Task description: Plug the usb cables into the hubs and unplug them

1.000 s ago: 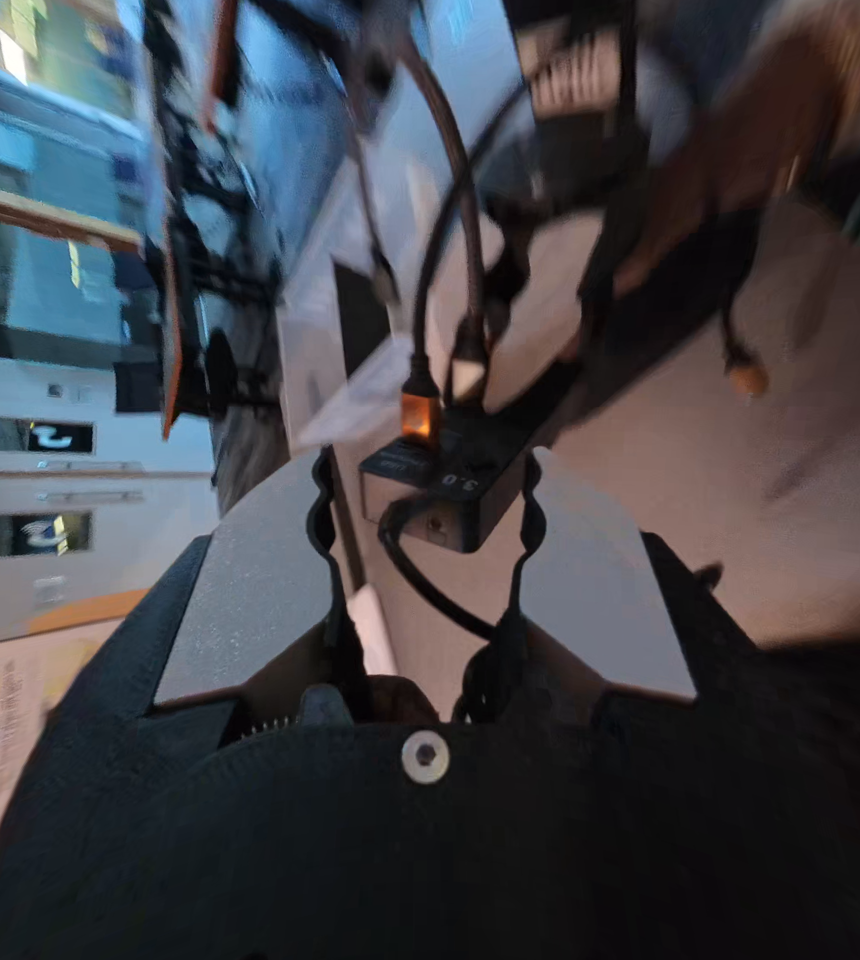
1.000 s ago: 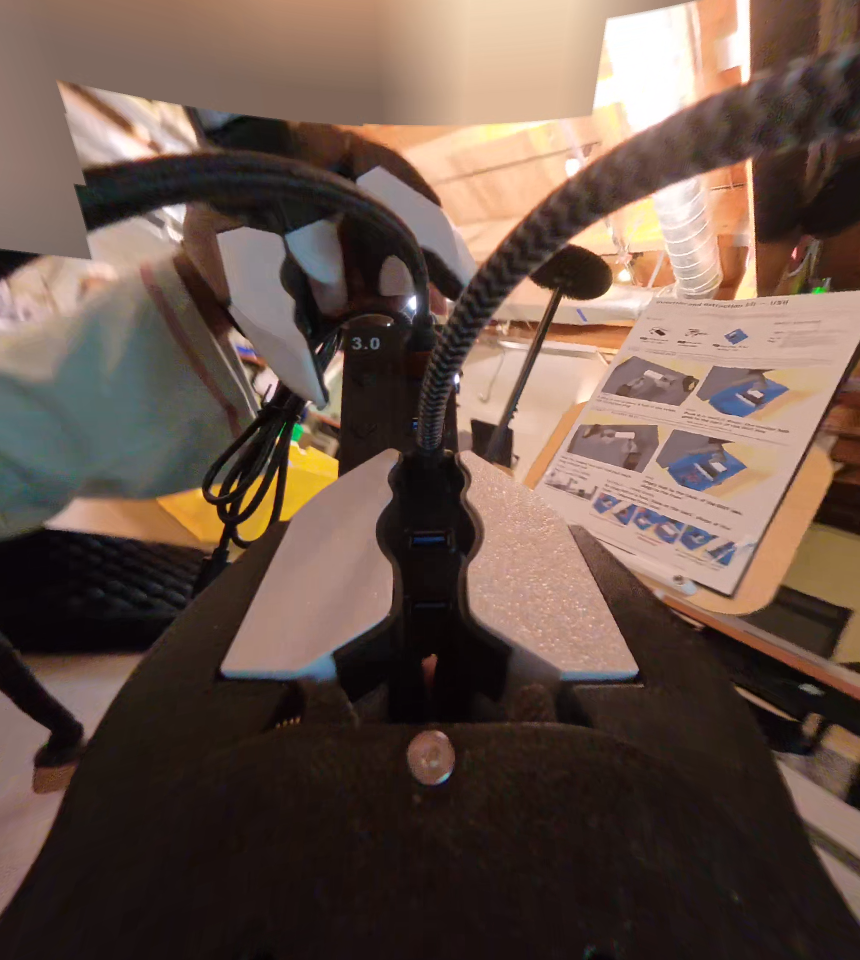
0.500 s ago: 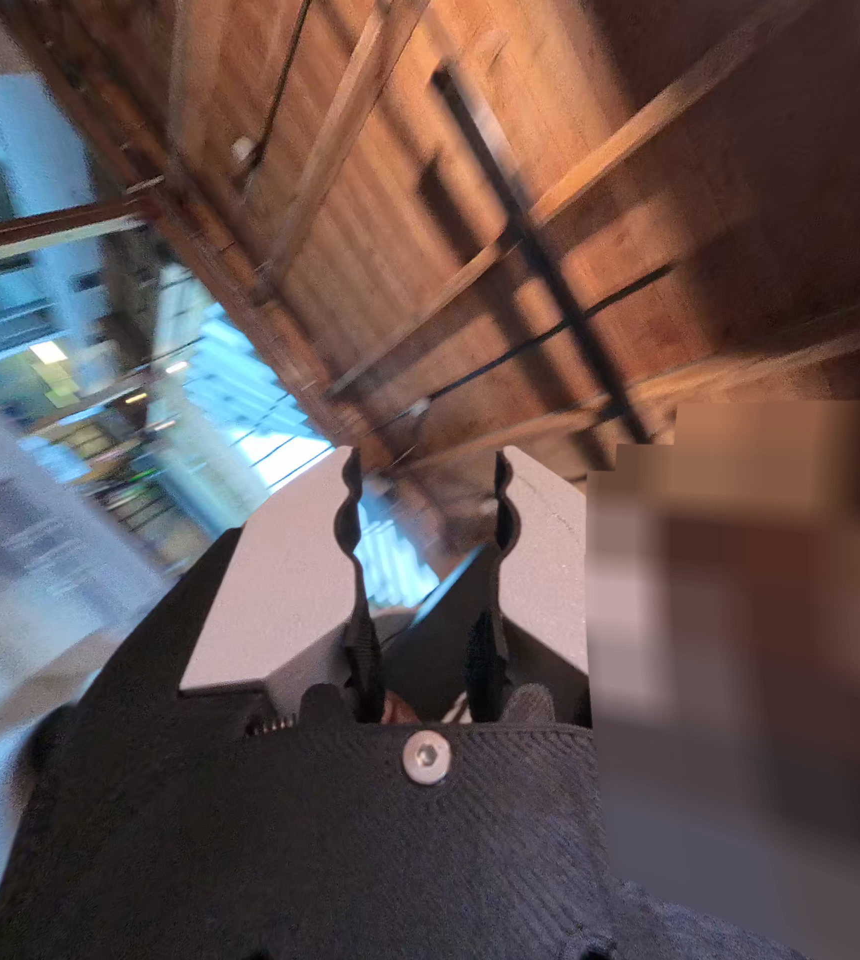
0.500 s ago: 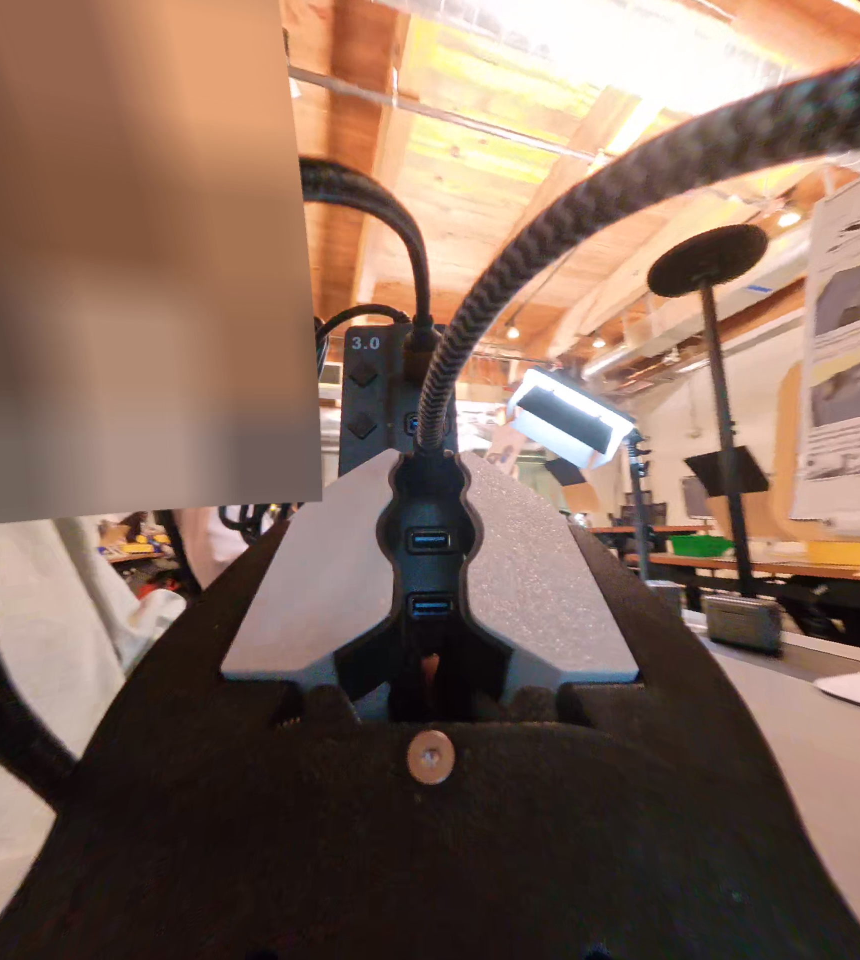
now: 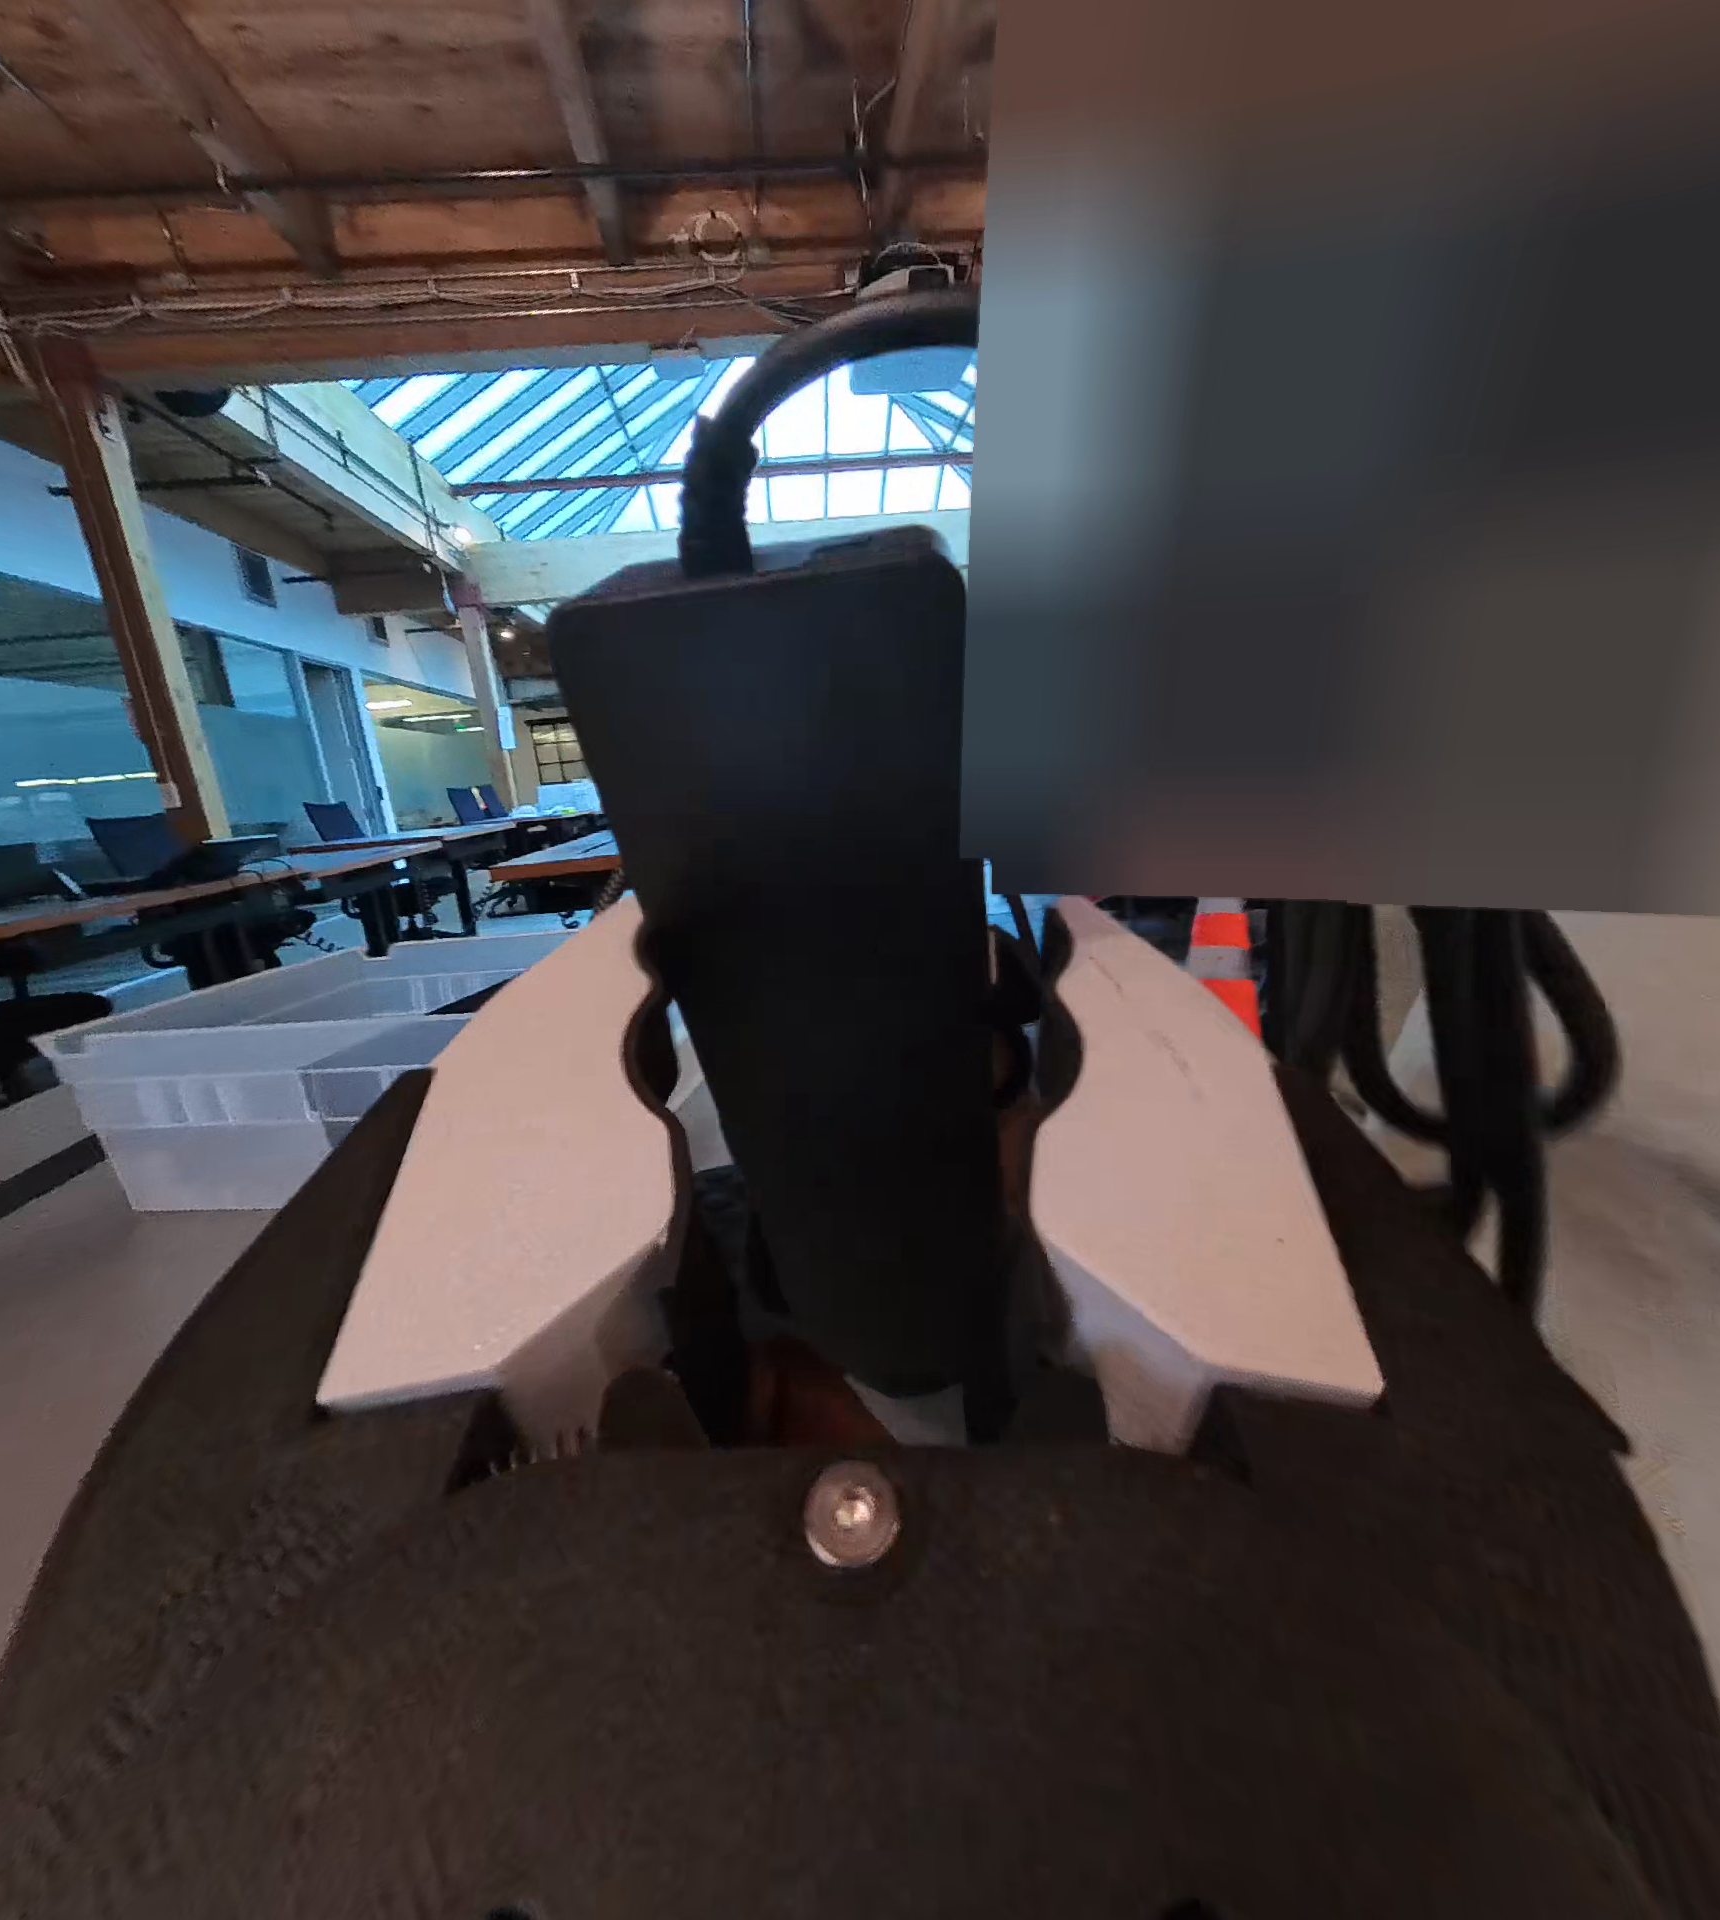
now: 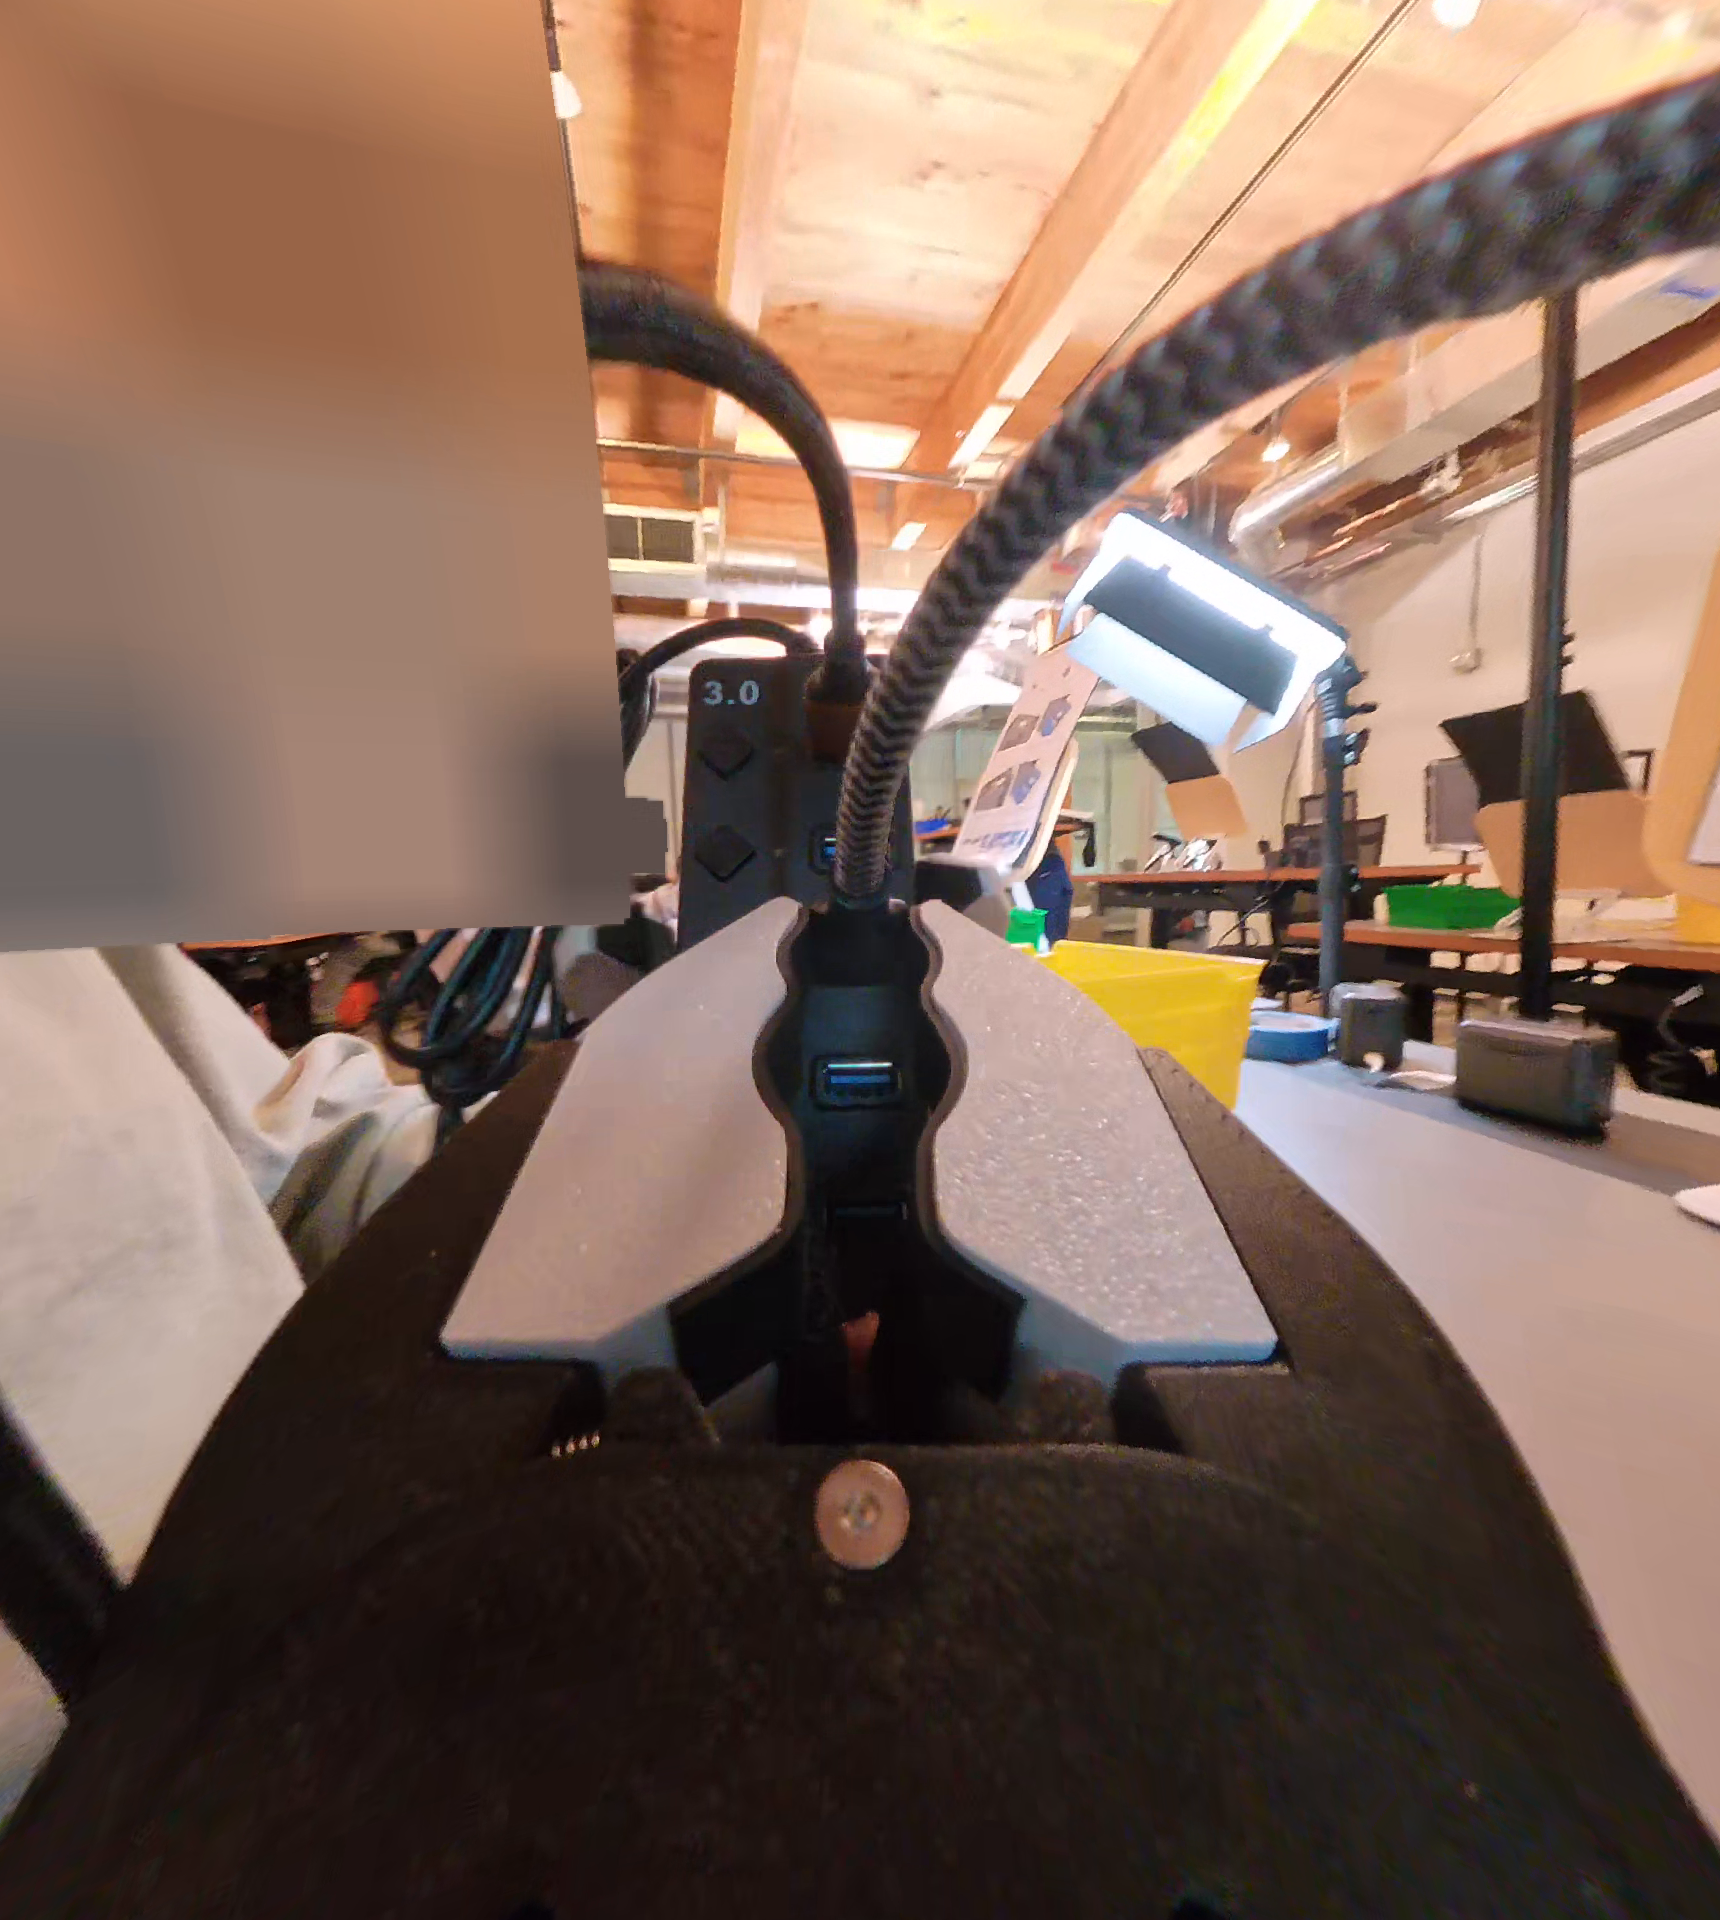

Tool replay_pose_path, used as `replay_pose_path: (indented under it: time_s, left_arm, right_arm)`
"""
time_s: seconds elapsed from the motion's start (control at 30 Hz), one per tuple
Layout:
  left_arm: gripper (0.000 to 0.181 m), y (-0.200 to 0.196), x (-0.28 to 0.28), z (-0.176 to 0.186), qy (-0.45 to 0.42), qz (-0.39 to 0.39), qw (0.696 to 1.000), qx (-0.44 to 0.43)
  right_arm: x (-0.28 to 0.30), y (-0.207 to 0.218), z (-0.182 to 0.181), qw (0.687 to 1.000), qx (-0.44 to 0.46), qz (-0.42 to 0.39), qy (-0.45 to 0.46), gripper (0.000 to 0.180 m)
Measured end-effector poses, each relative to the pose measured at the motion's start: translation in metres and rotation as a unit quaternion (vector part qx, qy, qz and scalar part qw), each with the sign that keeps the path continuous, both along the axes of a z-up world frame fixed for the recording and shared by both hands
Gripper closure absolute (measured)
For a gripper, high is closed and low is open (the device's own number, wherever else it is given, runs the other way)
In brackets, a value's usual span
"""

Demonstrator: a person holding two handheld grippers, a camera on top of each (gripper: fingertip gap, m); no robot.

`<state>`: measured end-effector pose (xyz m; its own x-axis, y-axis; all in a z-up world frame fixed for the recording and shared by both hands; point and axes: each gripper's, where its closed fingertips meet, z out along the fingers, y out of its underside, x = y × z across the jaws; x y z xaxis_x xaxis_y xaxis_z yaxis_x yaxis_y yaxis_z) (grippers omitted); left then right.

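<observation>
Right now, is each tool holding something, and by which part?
The right tool is shut on the narrow black hub, gripping its two long sides. Whether the left tool clamps the dark hub between its fingers cannot be told.

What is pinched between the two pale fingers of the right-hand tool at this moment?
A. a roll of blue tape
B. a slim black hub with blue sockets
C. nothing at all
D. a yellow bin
B: in the right wrist view the right gripper is closed on a slim black hub with a blue socket facing the camera and a braided cable rising from its top.
</observation>
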<state>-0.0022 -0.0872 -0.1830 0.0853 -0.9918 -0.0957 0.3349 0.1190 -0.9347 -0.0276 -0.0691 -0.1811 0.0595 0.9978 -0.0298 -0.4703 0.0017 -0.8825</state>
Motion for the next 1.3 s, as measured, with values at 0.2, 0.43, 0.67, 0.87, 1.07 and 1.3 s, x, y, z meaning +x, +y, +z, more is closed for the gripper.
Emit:
replay_pose_path:
  time_s: [0.2, 0.43, 0.67, 0.87, 1.07, 1.3]
  left_arm:
    - [0.125, 0.003, -0.003, -0.005, 0.024, 0.011, 1.000, 0.002]
    - [0.125, -0.003, -0.003, -0.009, 0.040, -0.016, 0.999, -0.010]
    - [0.126, -0.004, -0.008, -0.005, 0.030, -0.022, 0.999, -0.008]
    - [0.126, -0.006, -0.010, -0.001, 0.018, -0.035, 0.999, -0.006]
    - [0.125, -0.015, -0.008, -0.005, 0.031, -0.062, 0.997, -0.014]
    - [0.124, -0.016, -0.006, -0.008, 0.057, -0.049, 0.997, 0.008]
  right_arm:
    - [-0.003, -0.001, -0.001, 1.000, -0.011, 0.016, -0.009, 0.162]
    - [0.007, -0.003, 0.002, 1.000, -0.004, 0.025, 0.006, 0.171]
    - [-0.004, -0.002, -0.008, 0.999, 0.013, 0.000, -0.038, 0.152]
    - [-0.009, -0.007, -0.013, 0.997, 0.030, 0.007, -0.064, 0.163]
    - [-0.007, -0.013, -0.012, 0.997, 0.032, 0.028, -0.061, 0.163]
    - [-0.005, -0.017, -0.009, 0.997, 0.051, 0.030, -0.057, 0.163]
